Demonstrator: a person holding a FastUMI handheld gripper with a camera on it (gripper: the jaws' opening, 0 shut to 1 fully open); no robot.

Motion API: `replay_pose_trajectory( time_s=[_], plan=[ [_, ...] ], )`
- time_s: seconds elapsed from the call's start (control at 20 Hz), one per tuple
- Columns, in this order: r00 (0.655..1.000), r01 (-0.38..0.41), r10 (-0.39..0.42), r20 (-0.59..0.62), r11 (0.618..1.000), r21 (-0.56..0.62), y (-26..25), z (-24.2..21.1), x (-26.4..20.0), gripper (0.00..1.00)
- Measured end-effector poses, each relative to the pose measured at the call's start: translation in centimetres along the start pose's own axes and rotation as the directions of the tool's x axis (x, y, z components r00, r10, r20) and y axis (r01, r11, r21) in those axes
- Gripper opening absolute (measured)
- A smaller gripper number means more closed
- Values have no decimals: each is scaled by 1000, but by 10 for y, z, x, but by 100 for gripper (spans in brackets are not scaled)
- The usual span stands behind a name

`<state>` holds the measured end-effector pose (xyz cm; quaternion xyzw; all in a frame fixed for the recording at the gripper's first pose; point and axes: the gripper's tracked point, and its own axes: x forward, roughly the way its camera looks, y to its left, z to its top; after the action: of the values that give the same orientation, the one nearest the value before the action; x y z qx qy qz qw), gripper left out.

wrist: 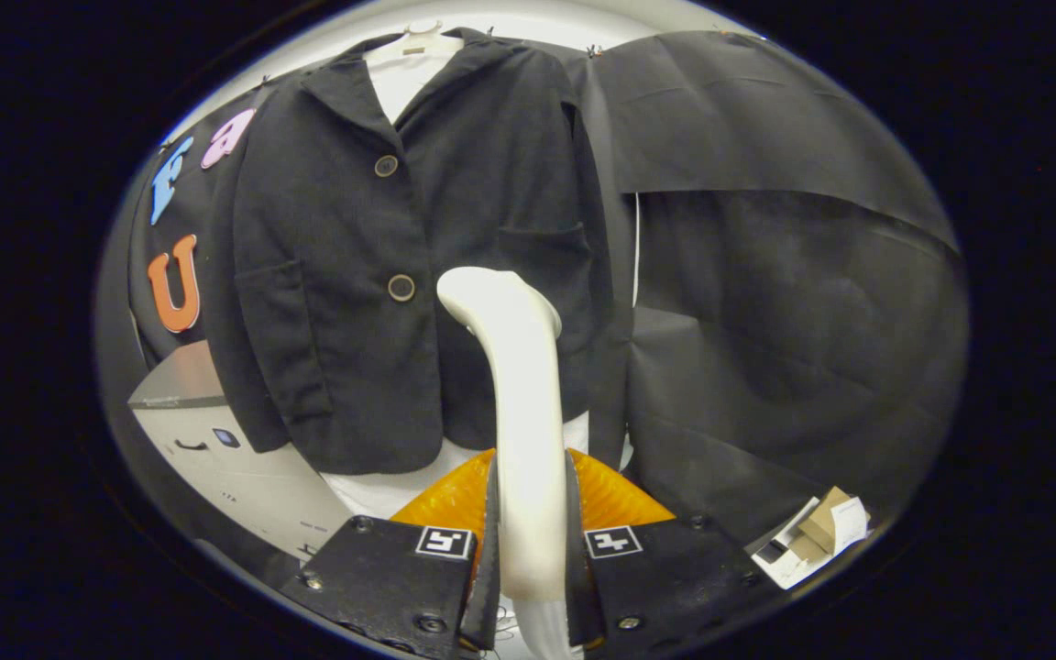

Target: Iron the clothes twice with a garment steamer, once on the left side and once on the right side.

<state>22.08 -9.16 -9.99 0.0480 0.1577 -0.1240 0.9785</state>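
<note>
A black jacket (381,247) with two round buttons hangs on a white mannequin torso (404,73) ahead of me. My gripper (531,541) is shut on the handle of a white garment steamer (514,385), both fingers pressing its sides. The steamer rises from between the fingers and curves forward. Its head (473,289) sits at the jacket's right front panel, just right of the lower button (401,288), at or very near the cloth. An orange translucent part of the steamer (615,495) shows low behind the fingers.
A grey-white box (216,440) stands low to the left of the jacket. Black cloth (766,275) covers the wall to the right. Small cardboard and paper pieces (817,536) lie low on the right.
</note>
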Motion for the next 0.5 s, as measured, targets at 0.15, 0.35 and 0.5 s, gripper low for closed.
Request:
replay_pose_trajectory(
  time_s=[0.15, 0.35, 0.5],
  plan=[
    [999, 5, -5, -35, 1000, -1, -2, -25, 0, 32],
    [998, 5, -5, -67, 1000, -5, -1, -48, 3, 32],
    [996, 3, -4, -93, 1000, -5, 1, -61, 6, 32]
  ],
)
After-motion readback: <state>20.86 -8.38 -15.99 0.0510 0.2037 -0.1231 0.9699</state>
